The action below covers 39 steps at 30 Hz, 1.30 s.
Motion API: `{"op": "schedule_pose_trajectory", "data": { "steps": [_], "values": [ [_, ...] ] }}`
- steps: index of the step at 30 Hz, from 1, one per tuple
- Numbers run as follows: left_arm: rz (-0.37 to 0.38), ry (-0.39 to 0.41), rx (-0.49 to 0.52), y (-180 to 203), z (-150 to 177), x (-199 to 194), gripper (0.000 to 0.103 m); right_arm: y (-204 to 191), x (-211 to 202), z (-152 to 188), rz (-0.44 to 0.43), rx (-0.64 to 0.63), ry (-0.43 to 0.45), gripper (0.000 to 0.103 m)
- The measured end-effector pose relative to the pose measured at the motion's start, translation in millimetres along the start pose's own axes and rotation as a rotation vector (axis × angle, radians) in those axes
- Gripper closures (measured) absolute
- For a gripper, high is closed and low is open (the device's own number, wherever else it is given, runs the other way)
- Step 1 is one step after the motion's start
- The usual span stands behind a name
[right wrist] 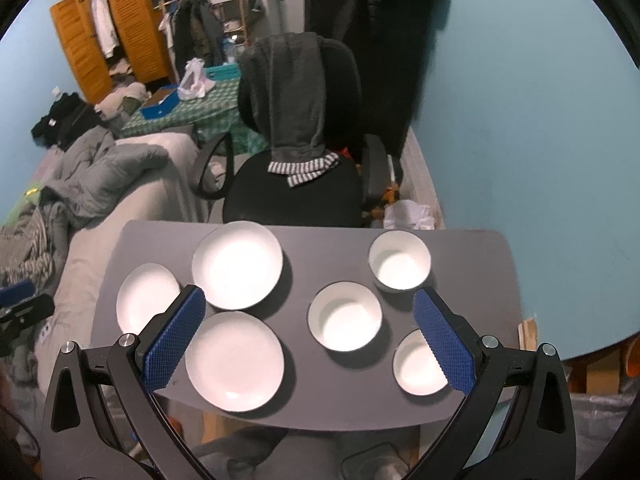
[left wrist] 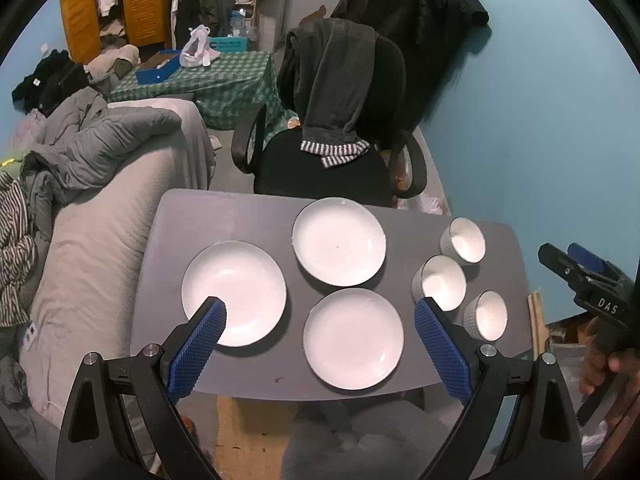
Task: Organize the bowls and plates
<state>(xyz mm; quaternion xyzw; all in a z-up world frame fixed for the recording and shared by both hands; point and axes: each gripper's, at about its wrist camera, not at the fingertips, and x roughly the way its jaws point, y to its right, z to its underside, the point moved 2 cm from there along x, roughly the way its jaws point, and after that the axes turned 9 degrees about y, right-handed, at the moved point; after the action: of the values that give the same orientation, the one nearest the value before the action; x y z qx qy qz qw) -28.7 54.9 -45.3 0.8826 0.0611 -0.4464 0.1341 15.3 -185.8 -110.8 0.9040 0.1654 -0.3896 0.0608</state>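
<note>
Both the left tongs (left wrist: 320, 312) and right tongs (right wrist: 308, 300) hang wide open, empty, above the surface (left wrist: 224, 220). Three plates (left wrist: 339, 242) lie under the left tongs, three bowls (right wrist: 345, 316) under the right.

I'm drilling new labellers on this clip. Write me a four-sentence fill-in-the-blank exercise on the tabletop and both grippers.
The grey table holds ____ white plates.
Beside them stand ____ white bowls, such as the middle bowl.
Both the left gripper and the right gripper have their fingers ____.
A dark garment is draped over the ____ behind the table.

Missing words: three; three; open; chair
</note>
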Motion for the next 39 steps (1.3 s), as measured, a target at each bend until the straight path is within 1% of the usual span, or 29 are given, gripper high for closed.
{"op": "schedule_pose_trajectory", "data": {
  "steps": [4, 8, 11, 14, 18, 23, 27, 31, 33, 37, 39],
  "values": [
    [0.007, -0.029, 0.015, -5, 9, 8, 0.007, -8, 8, 6, -0.026, -0.026, -0.015, 0.001],
    [0.026, -0.076, 0.017, -9, 21, 23, 0.007, -17, 18, 14, -0.062, -0.043, -0.036, 0.001],
    [0.049, -0.114, 0.006, -11, 31, 36, 0.007, -22, 25, 20, -0.087, -0.052, -0.053, 0.001],
    [0.055, -0.149, -0.011, -15, 41, 51, 0.007, -24, 34, 26, -0.115, -0.063, -0.076, 0.001],
    [0.064, -0.174, -0.026, -26, 53, 63, 0.007, -28, 50, 40, -0.158, -0.053, -0.121, 0.001],
    [0.048, -0.199, -0.048, -37, 67, 81, 0.007, -32, 70, 59, -0.189, -0.022, -0.194, 0.004],
    [0.052, -0.23, -0.095, -45, 81, 96, 0.007, -36, 88, 79, -0.193, -0.024, -0.258, 0.006],
    [0.06, -0.248, -0.126, -47, 94, 110, 0.007, -40, 106, 94, -0.19, -0.041, -0.295, 0.009],
    [0.046, -0.246, -0.121, -45, 99, 118, 0.007, -40, 115, 103, -0.183, -0.047, -0.32, 0.01],
    [0.033, -0.25, -0.105, -43, 108, 133, 0.007, -37, 136, 118, -0.173, -0.055, -0.363, 0.015],
    [0.026, -0.257, -0.108, -43, 113, 142, 0.007, -35, 146, 127, -0.17, -0.058, -0.385, 0.02]
  ]
}}
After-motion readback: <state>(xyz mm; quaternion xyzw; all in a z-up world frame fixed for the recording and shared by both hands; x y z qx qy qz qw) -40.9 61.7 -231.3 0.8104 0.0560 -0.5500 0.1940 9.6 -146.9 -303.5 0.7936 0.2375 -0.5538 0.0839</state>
